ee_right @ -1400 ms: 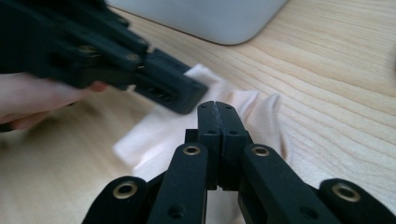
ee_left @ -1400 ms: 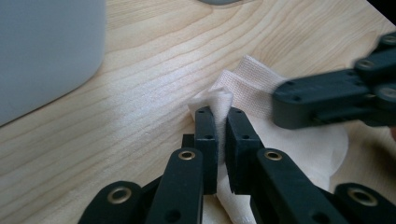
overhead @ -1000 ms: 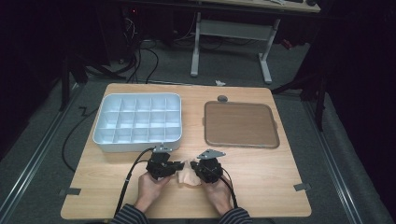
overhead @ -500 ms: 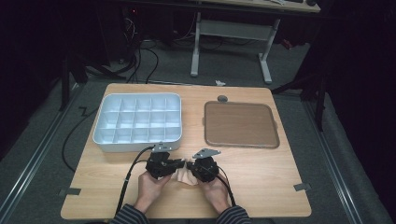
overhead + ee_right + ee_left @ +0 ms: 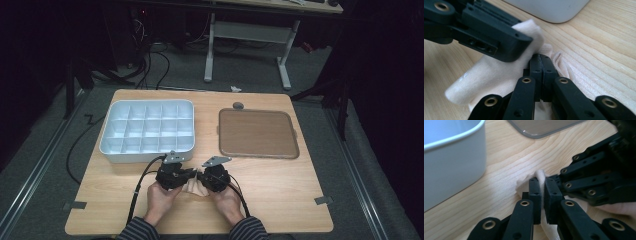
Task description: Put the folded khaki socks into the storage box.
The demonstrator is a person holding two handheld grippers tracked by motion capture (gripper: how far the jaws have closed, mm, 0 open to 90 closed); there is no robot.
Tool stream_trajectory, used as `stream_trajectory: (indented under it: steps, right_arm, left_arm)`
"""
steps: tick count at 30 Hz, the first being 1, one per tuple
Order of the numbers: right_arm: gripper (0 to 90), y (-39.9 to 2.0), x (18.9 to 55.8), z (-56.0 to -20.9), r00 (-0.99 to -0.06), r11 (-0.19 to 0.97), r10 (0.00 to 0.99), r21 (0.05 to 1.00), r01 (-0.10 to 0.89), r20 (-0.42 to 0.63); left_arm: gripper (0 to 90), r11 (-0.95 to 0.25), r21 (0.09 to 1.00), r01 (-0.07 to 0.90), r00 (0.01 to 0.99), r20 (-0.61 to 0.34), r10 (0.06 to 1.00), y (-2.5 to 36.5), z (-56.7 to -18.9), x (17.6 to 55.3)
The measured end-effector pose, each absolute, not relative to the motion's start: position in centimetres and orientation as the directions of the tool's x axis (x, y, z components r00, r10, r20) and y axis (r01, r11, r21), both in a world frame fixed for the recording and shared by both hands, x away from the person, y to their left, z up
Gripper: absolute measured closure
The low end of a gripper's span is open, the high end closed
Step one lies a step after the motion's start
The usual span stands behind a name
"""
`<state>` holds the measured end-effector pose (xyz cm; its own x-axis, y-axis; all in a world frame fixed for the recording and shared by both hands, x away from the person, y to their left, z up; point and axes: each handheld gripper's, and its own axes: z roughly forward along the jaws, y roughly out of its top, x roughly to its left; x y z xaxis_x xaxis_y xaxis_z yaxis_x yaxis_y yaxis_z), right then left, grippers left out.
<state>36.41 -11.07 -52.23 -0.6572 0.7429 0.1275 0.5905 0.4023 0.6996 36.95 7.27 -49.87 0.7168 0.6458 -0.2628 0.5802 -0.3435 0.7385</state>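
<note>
Cloth (image 5: 194,187), cream, bunched at near centre of worktop (image 5: 280,190), pinched by both tools: left tool (image 5: 542,195) clamped on one fold, right tool (image 5: 540,72) clamped on another. Folding looks barely begun; compartment tray (image 5: 147,131) far left.

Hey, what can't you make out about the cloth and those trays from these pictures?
- Cream cloth: high view, mostly covered by the left hand-held gripper and right hand-held gripper; what garment it is can't be told.
- White compartment tray: left gripper view, cut off by the edge.
- Brown tray: cut off at the top.
</note>
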Motion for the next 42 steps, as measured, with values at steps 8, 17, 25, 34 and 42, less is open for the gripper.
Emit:
stream_trajectory:
  steps: [8,17,25,34,42]
  right_arm:
    - [79.0,-11.6,36.0,-51.4,-0.65,0.37,0.748,0.729,0.576,0.134]
    - [65.7,-12.9,35.0,-50.0,-0.617,0.338,0.779,0.753,0.565,0.113]
    - [59.2,-13.7,34.5,-50.4,-0.582,0.324,0.805,0.735,0.596,0.117]
    - [68.2,-13.4,34.9,-52.0,-0.59,0.343,0.793,0.692,0.635,0.149]
    - [75.1,-12.9,35.4,-52.3,-0.63,0.387,0.764,0.684,0.619,0.139]
  left_arm:
    - [86.1,-0.356,0.709,0.608,0.696,-0.261,0.669,7.6,-50.0,37.1]
    - [86.1,-0.343,0.706,0.619,0.683,-0.268,0.68,7.8,-50.0,37.2]
    - [86.0,-0.339,0.703,0.625,0.676,-0.271,0.685,7.8,-49.9,37.2]
    - [85.9,-0.327,0.714,0.619,0.68,-0.279,0.678,7.7,-49.7,36.9]
    - [85.6,-0.359,0.719,0.595,0.71,-0.261,0.654,7.1,-49.2,36.8]
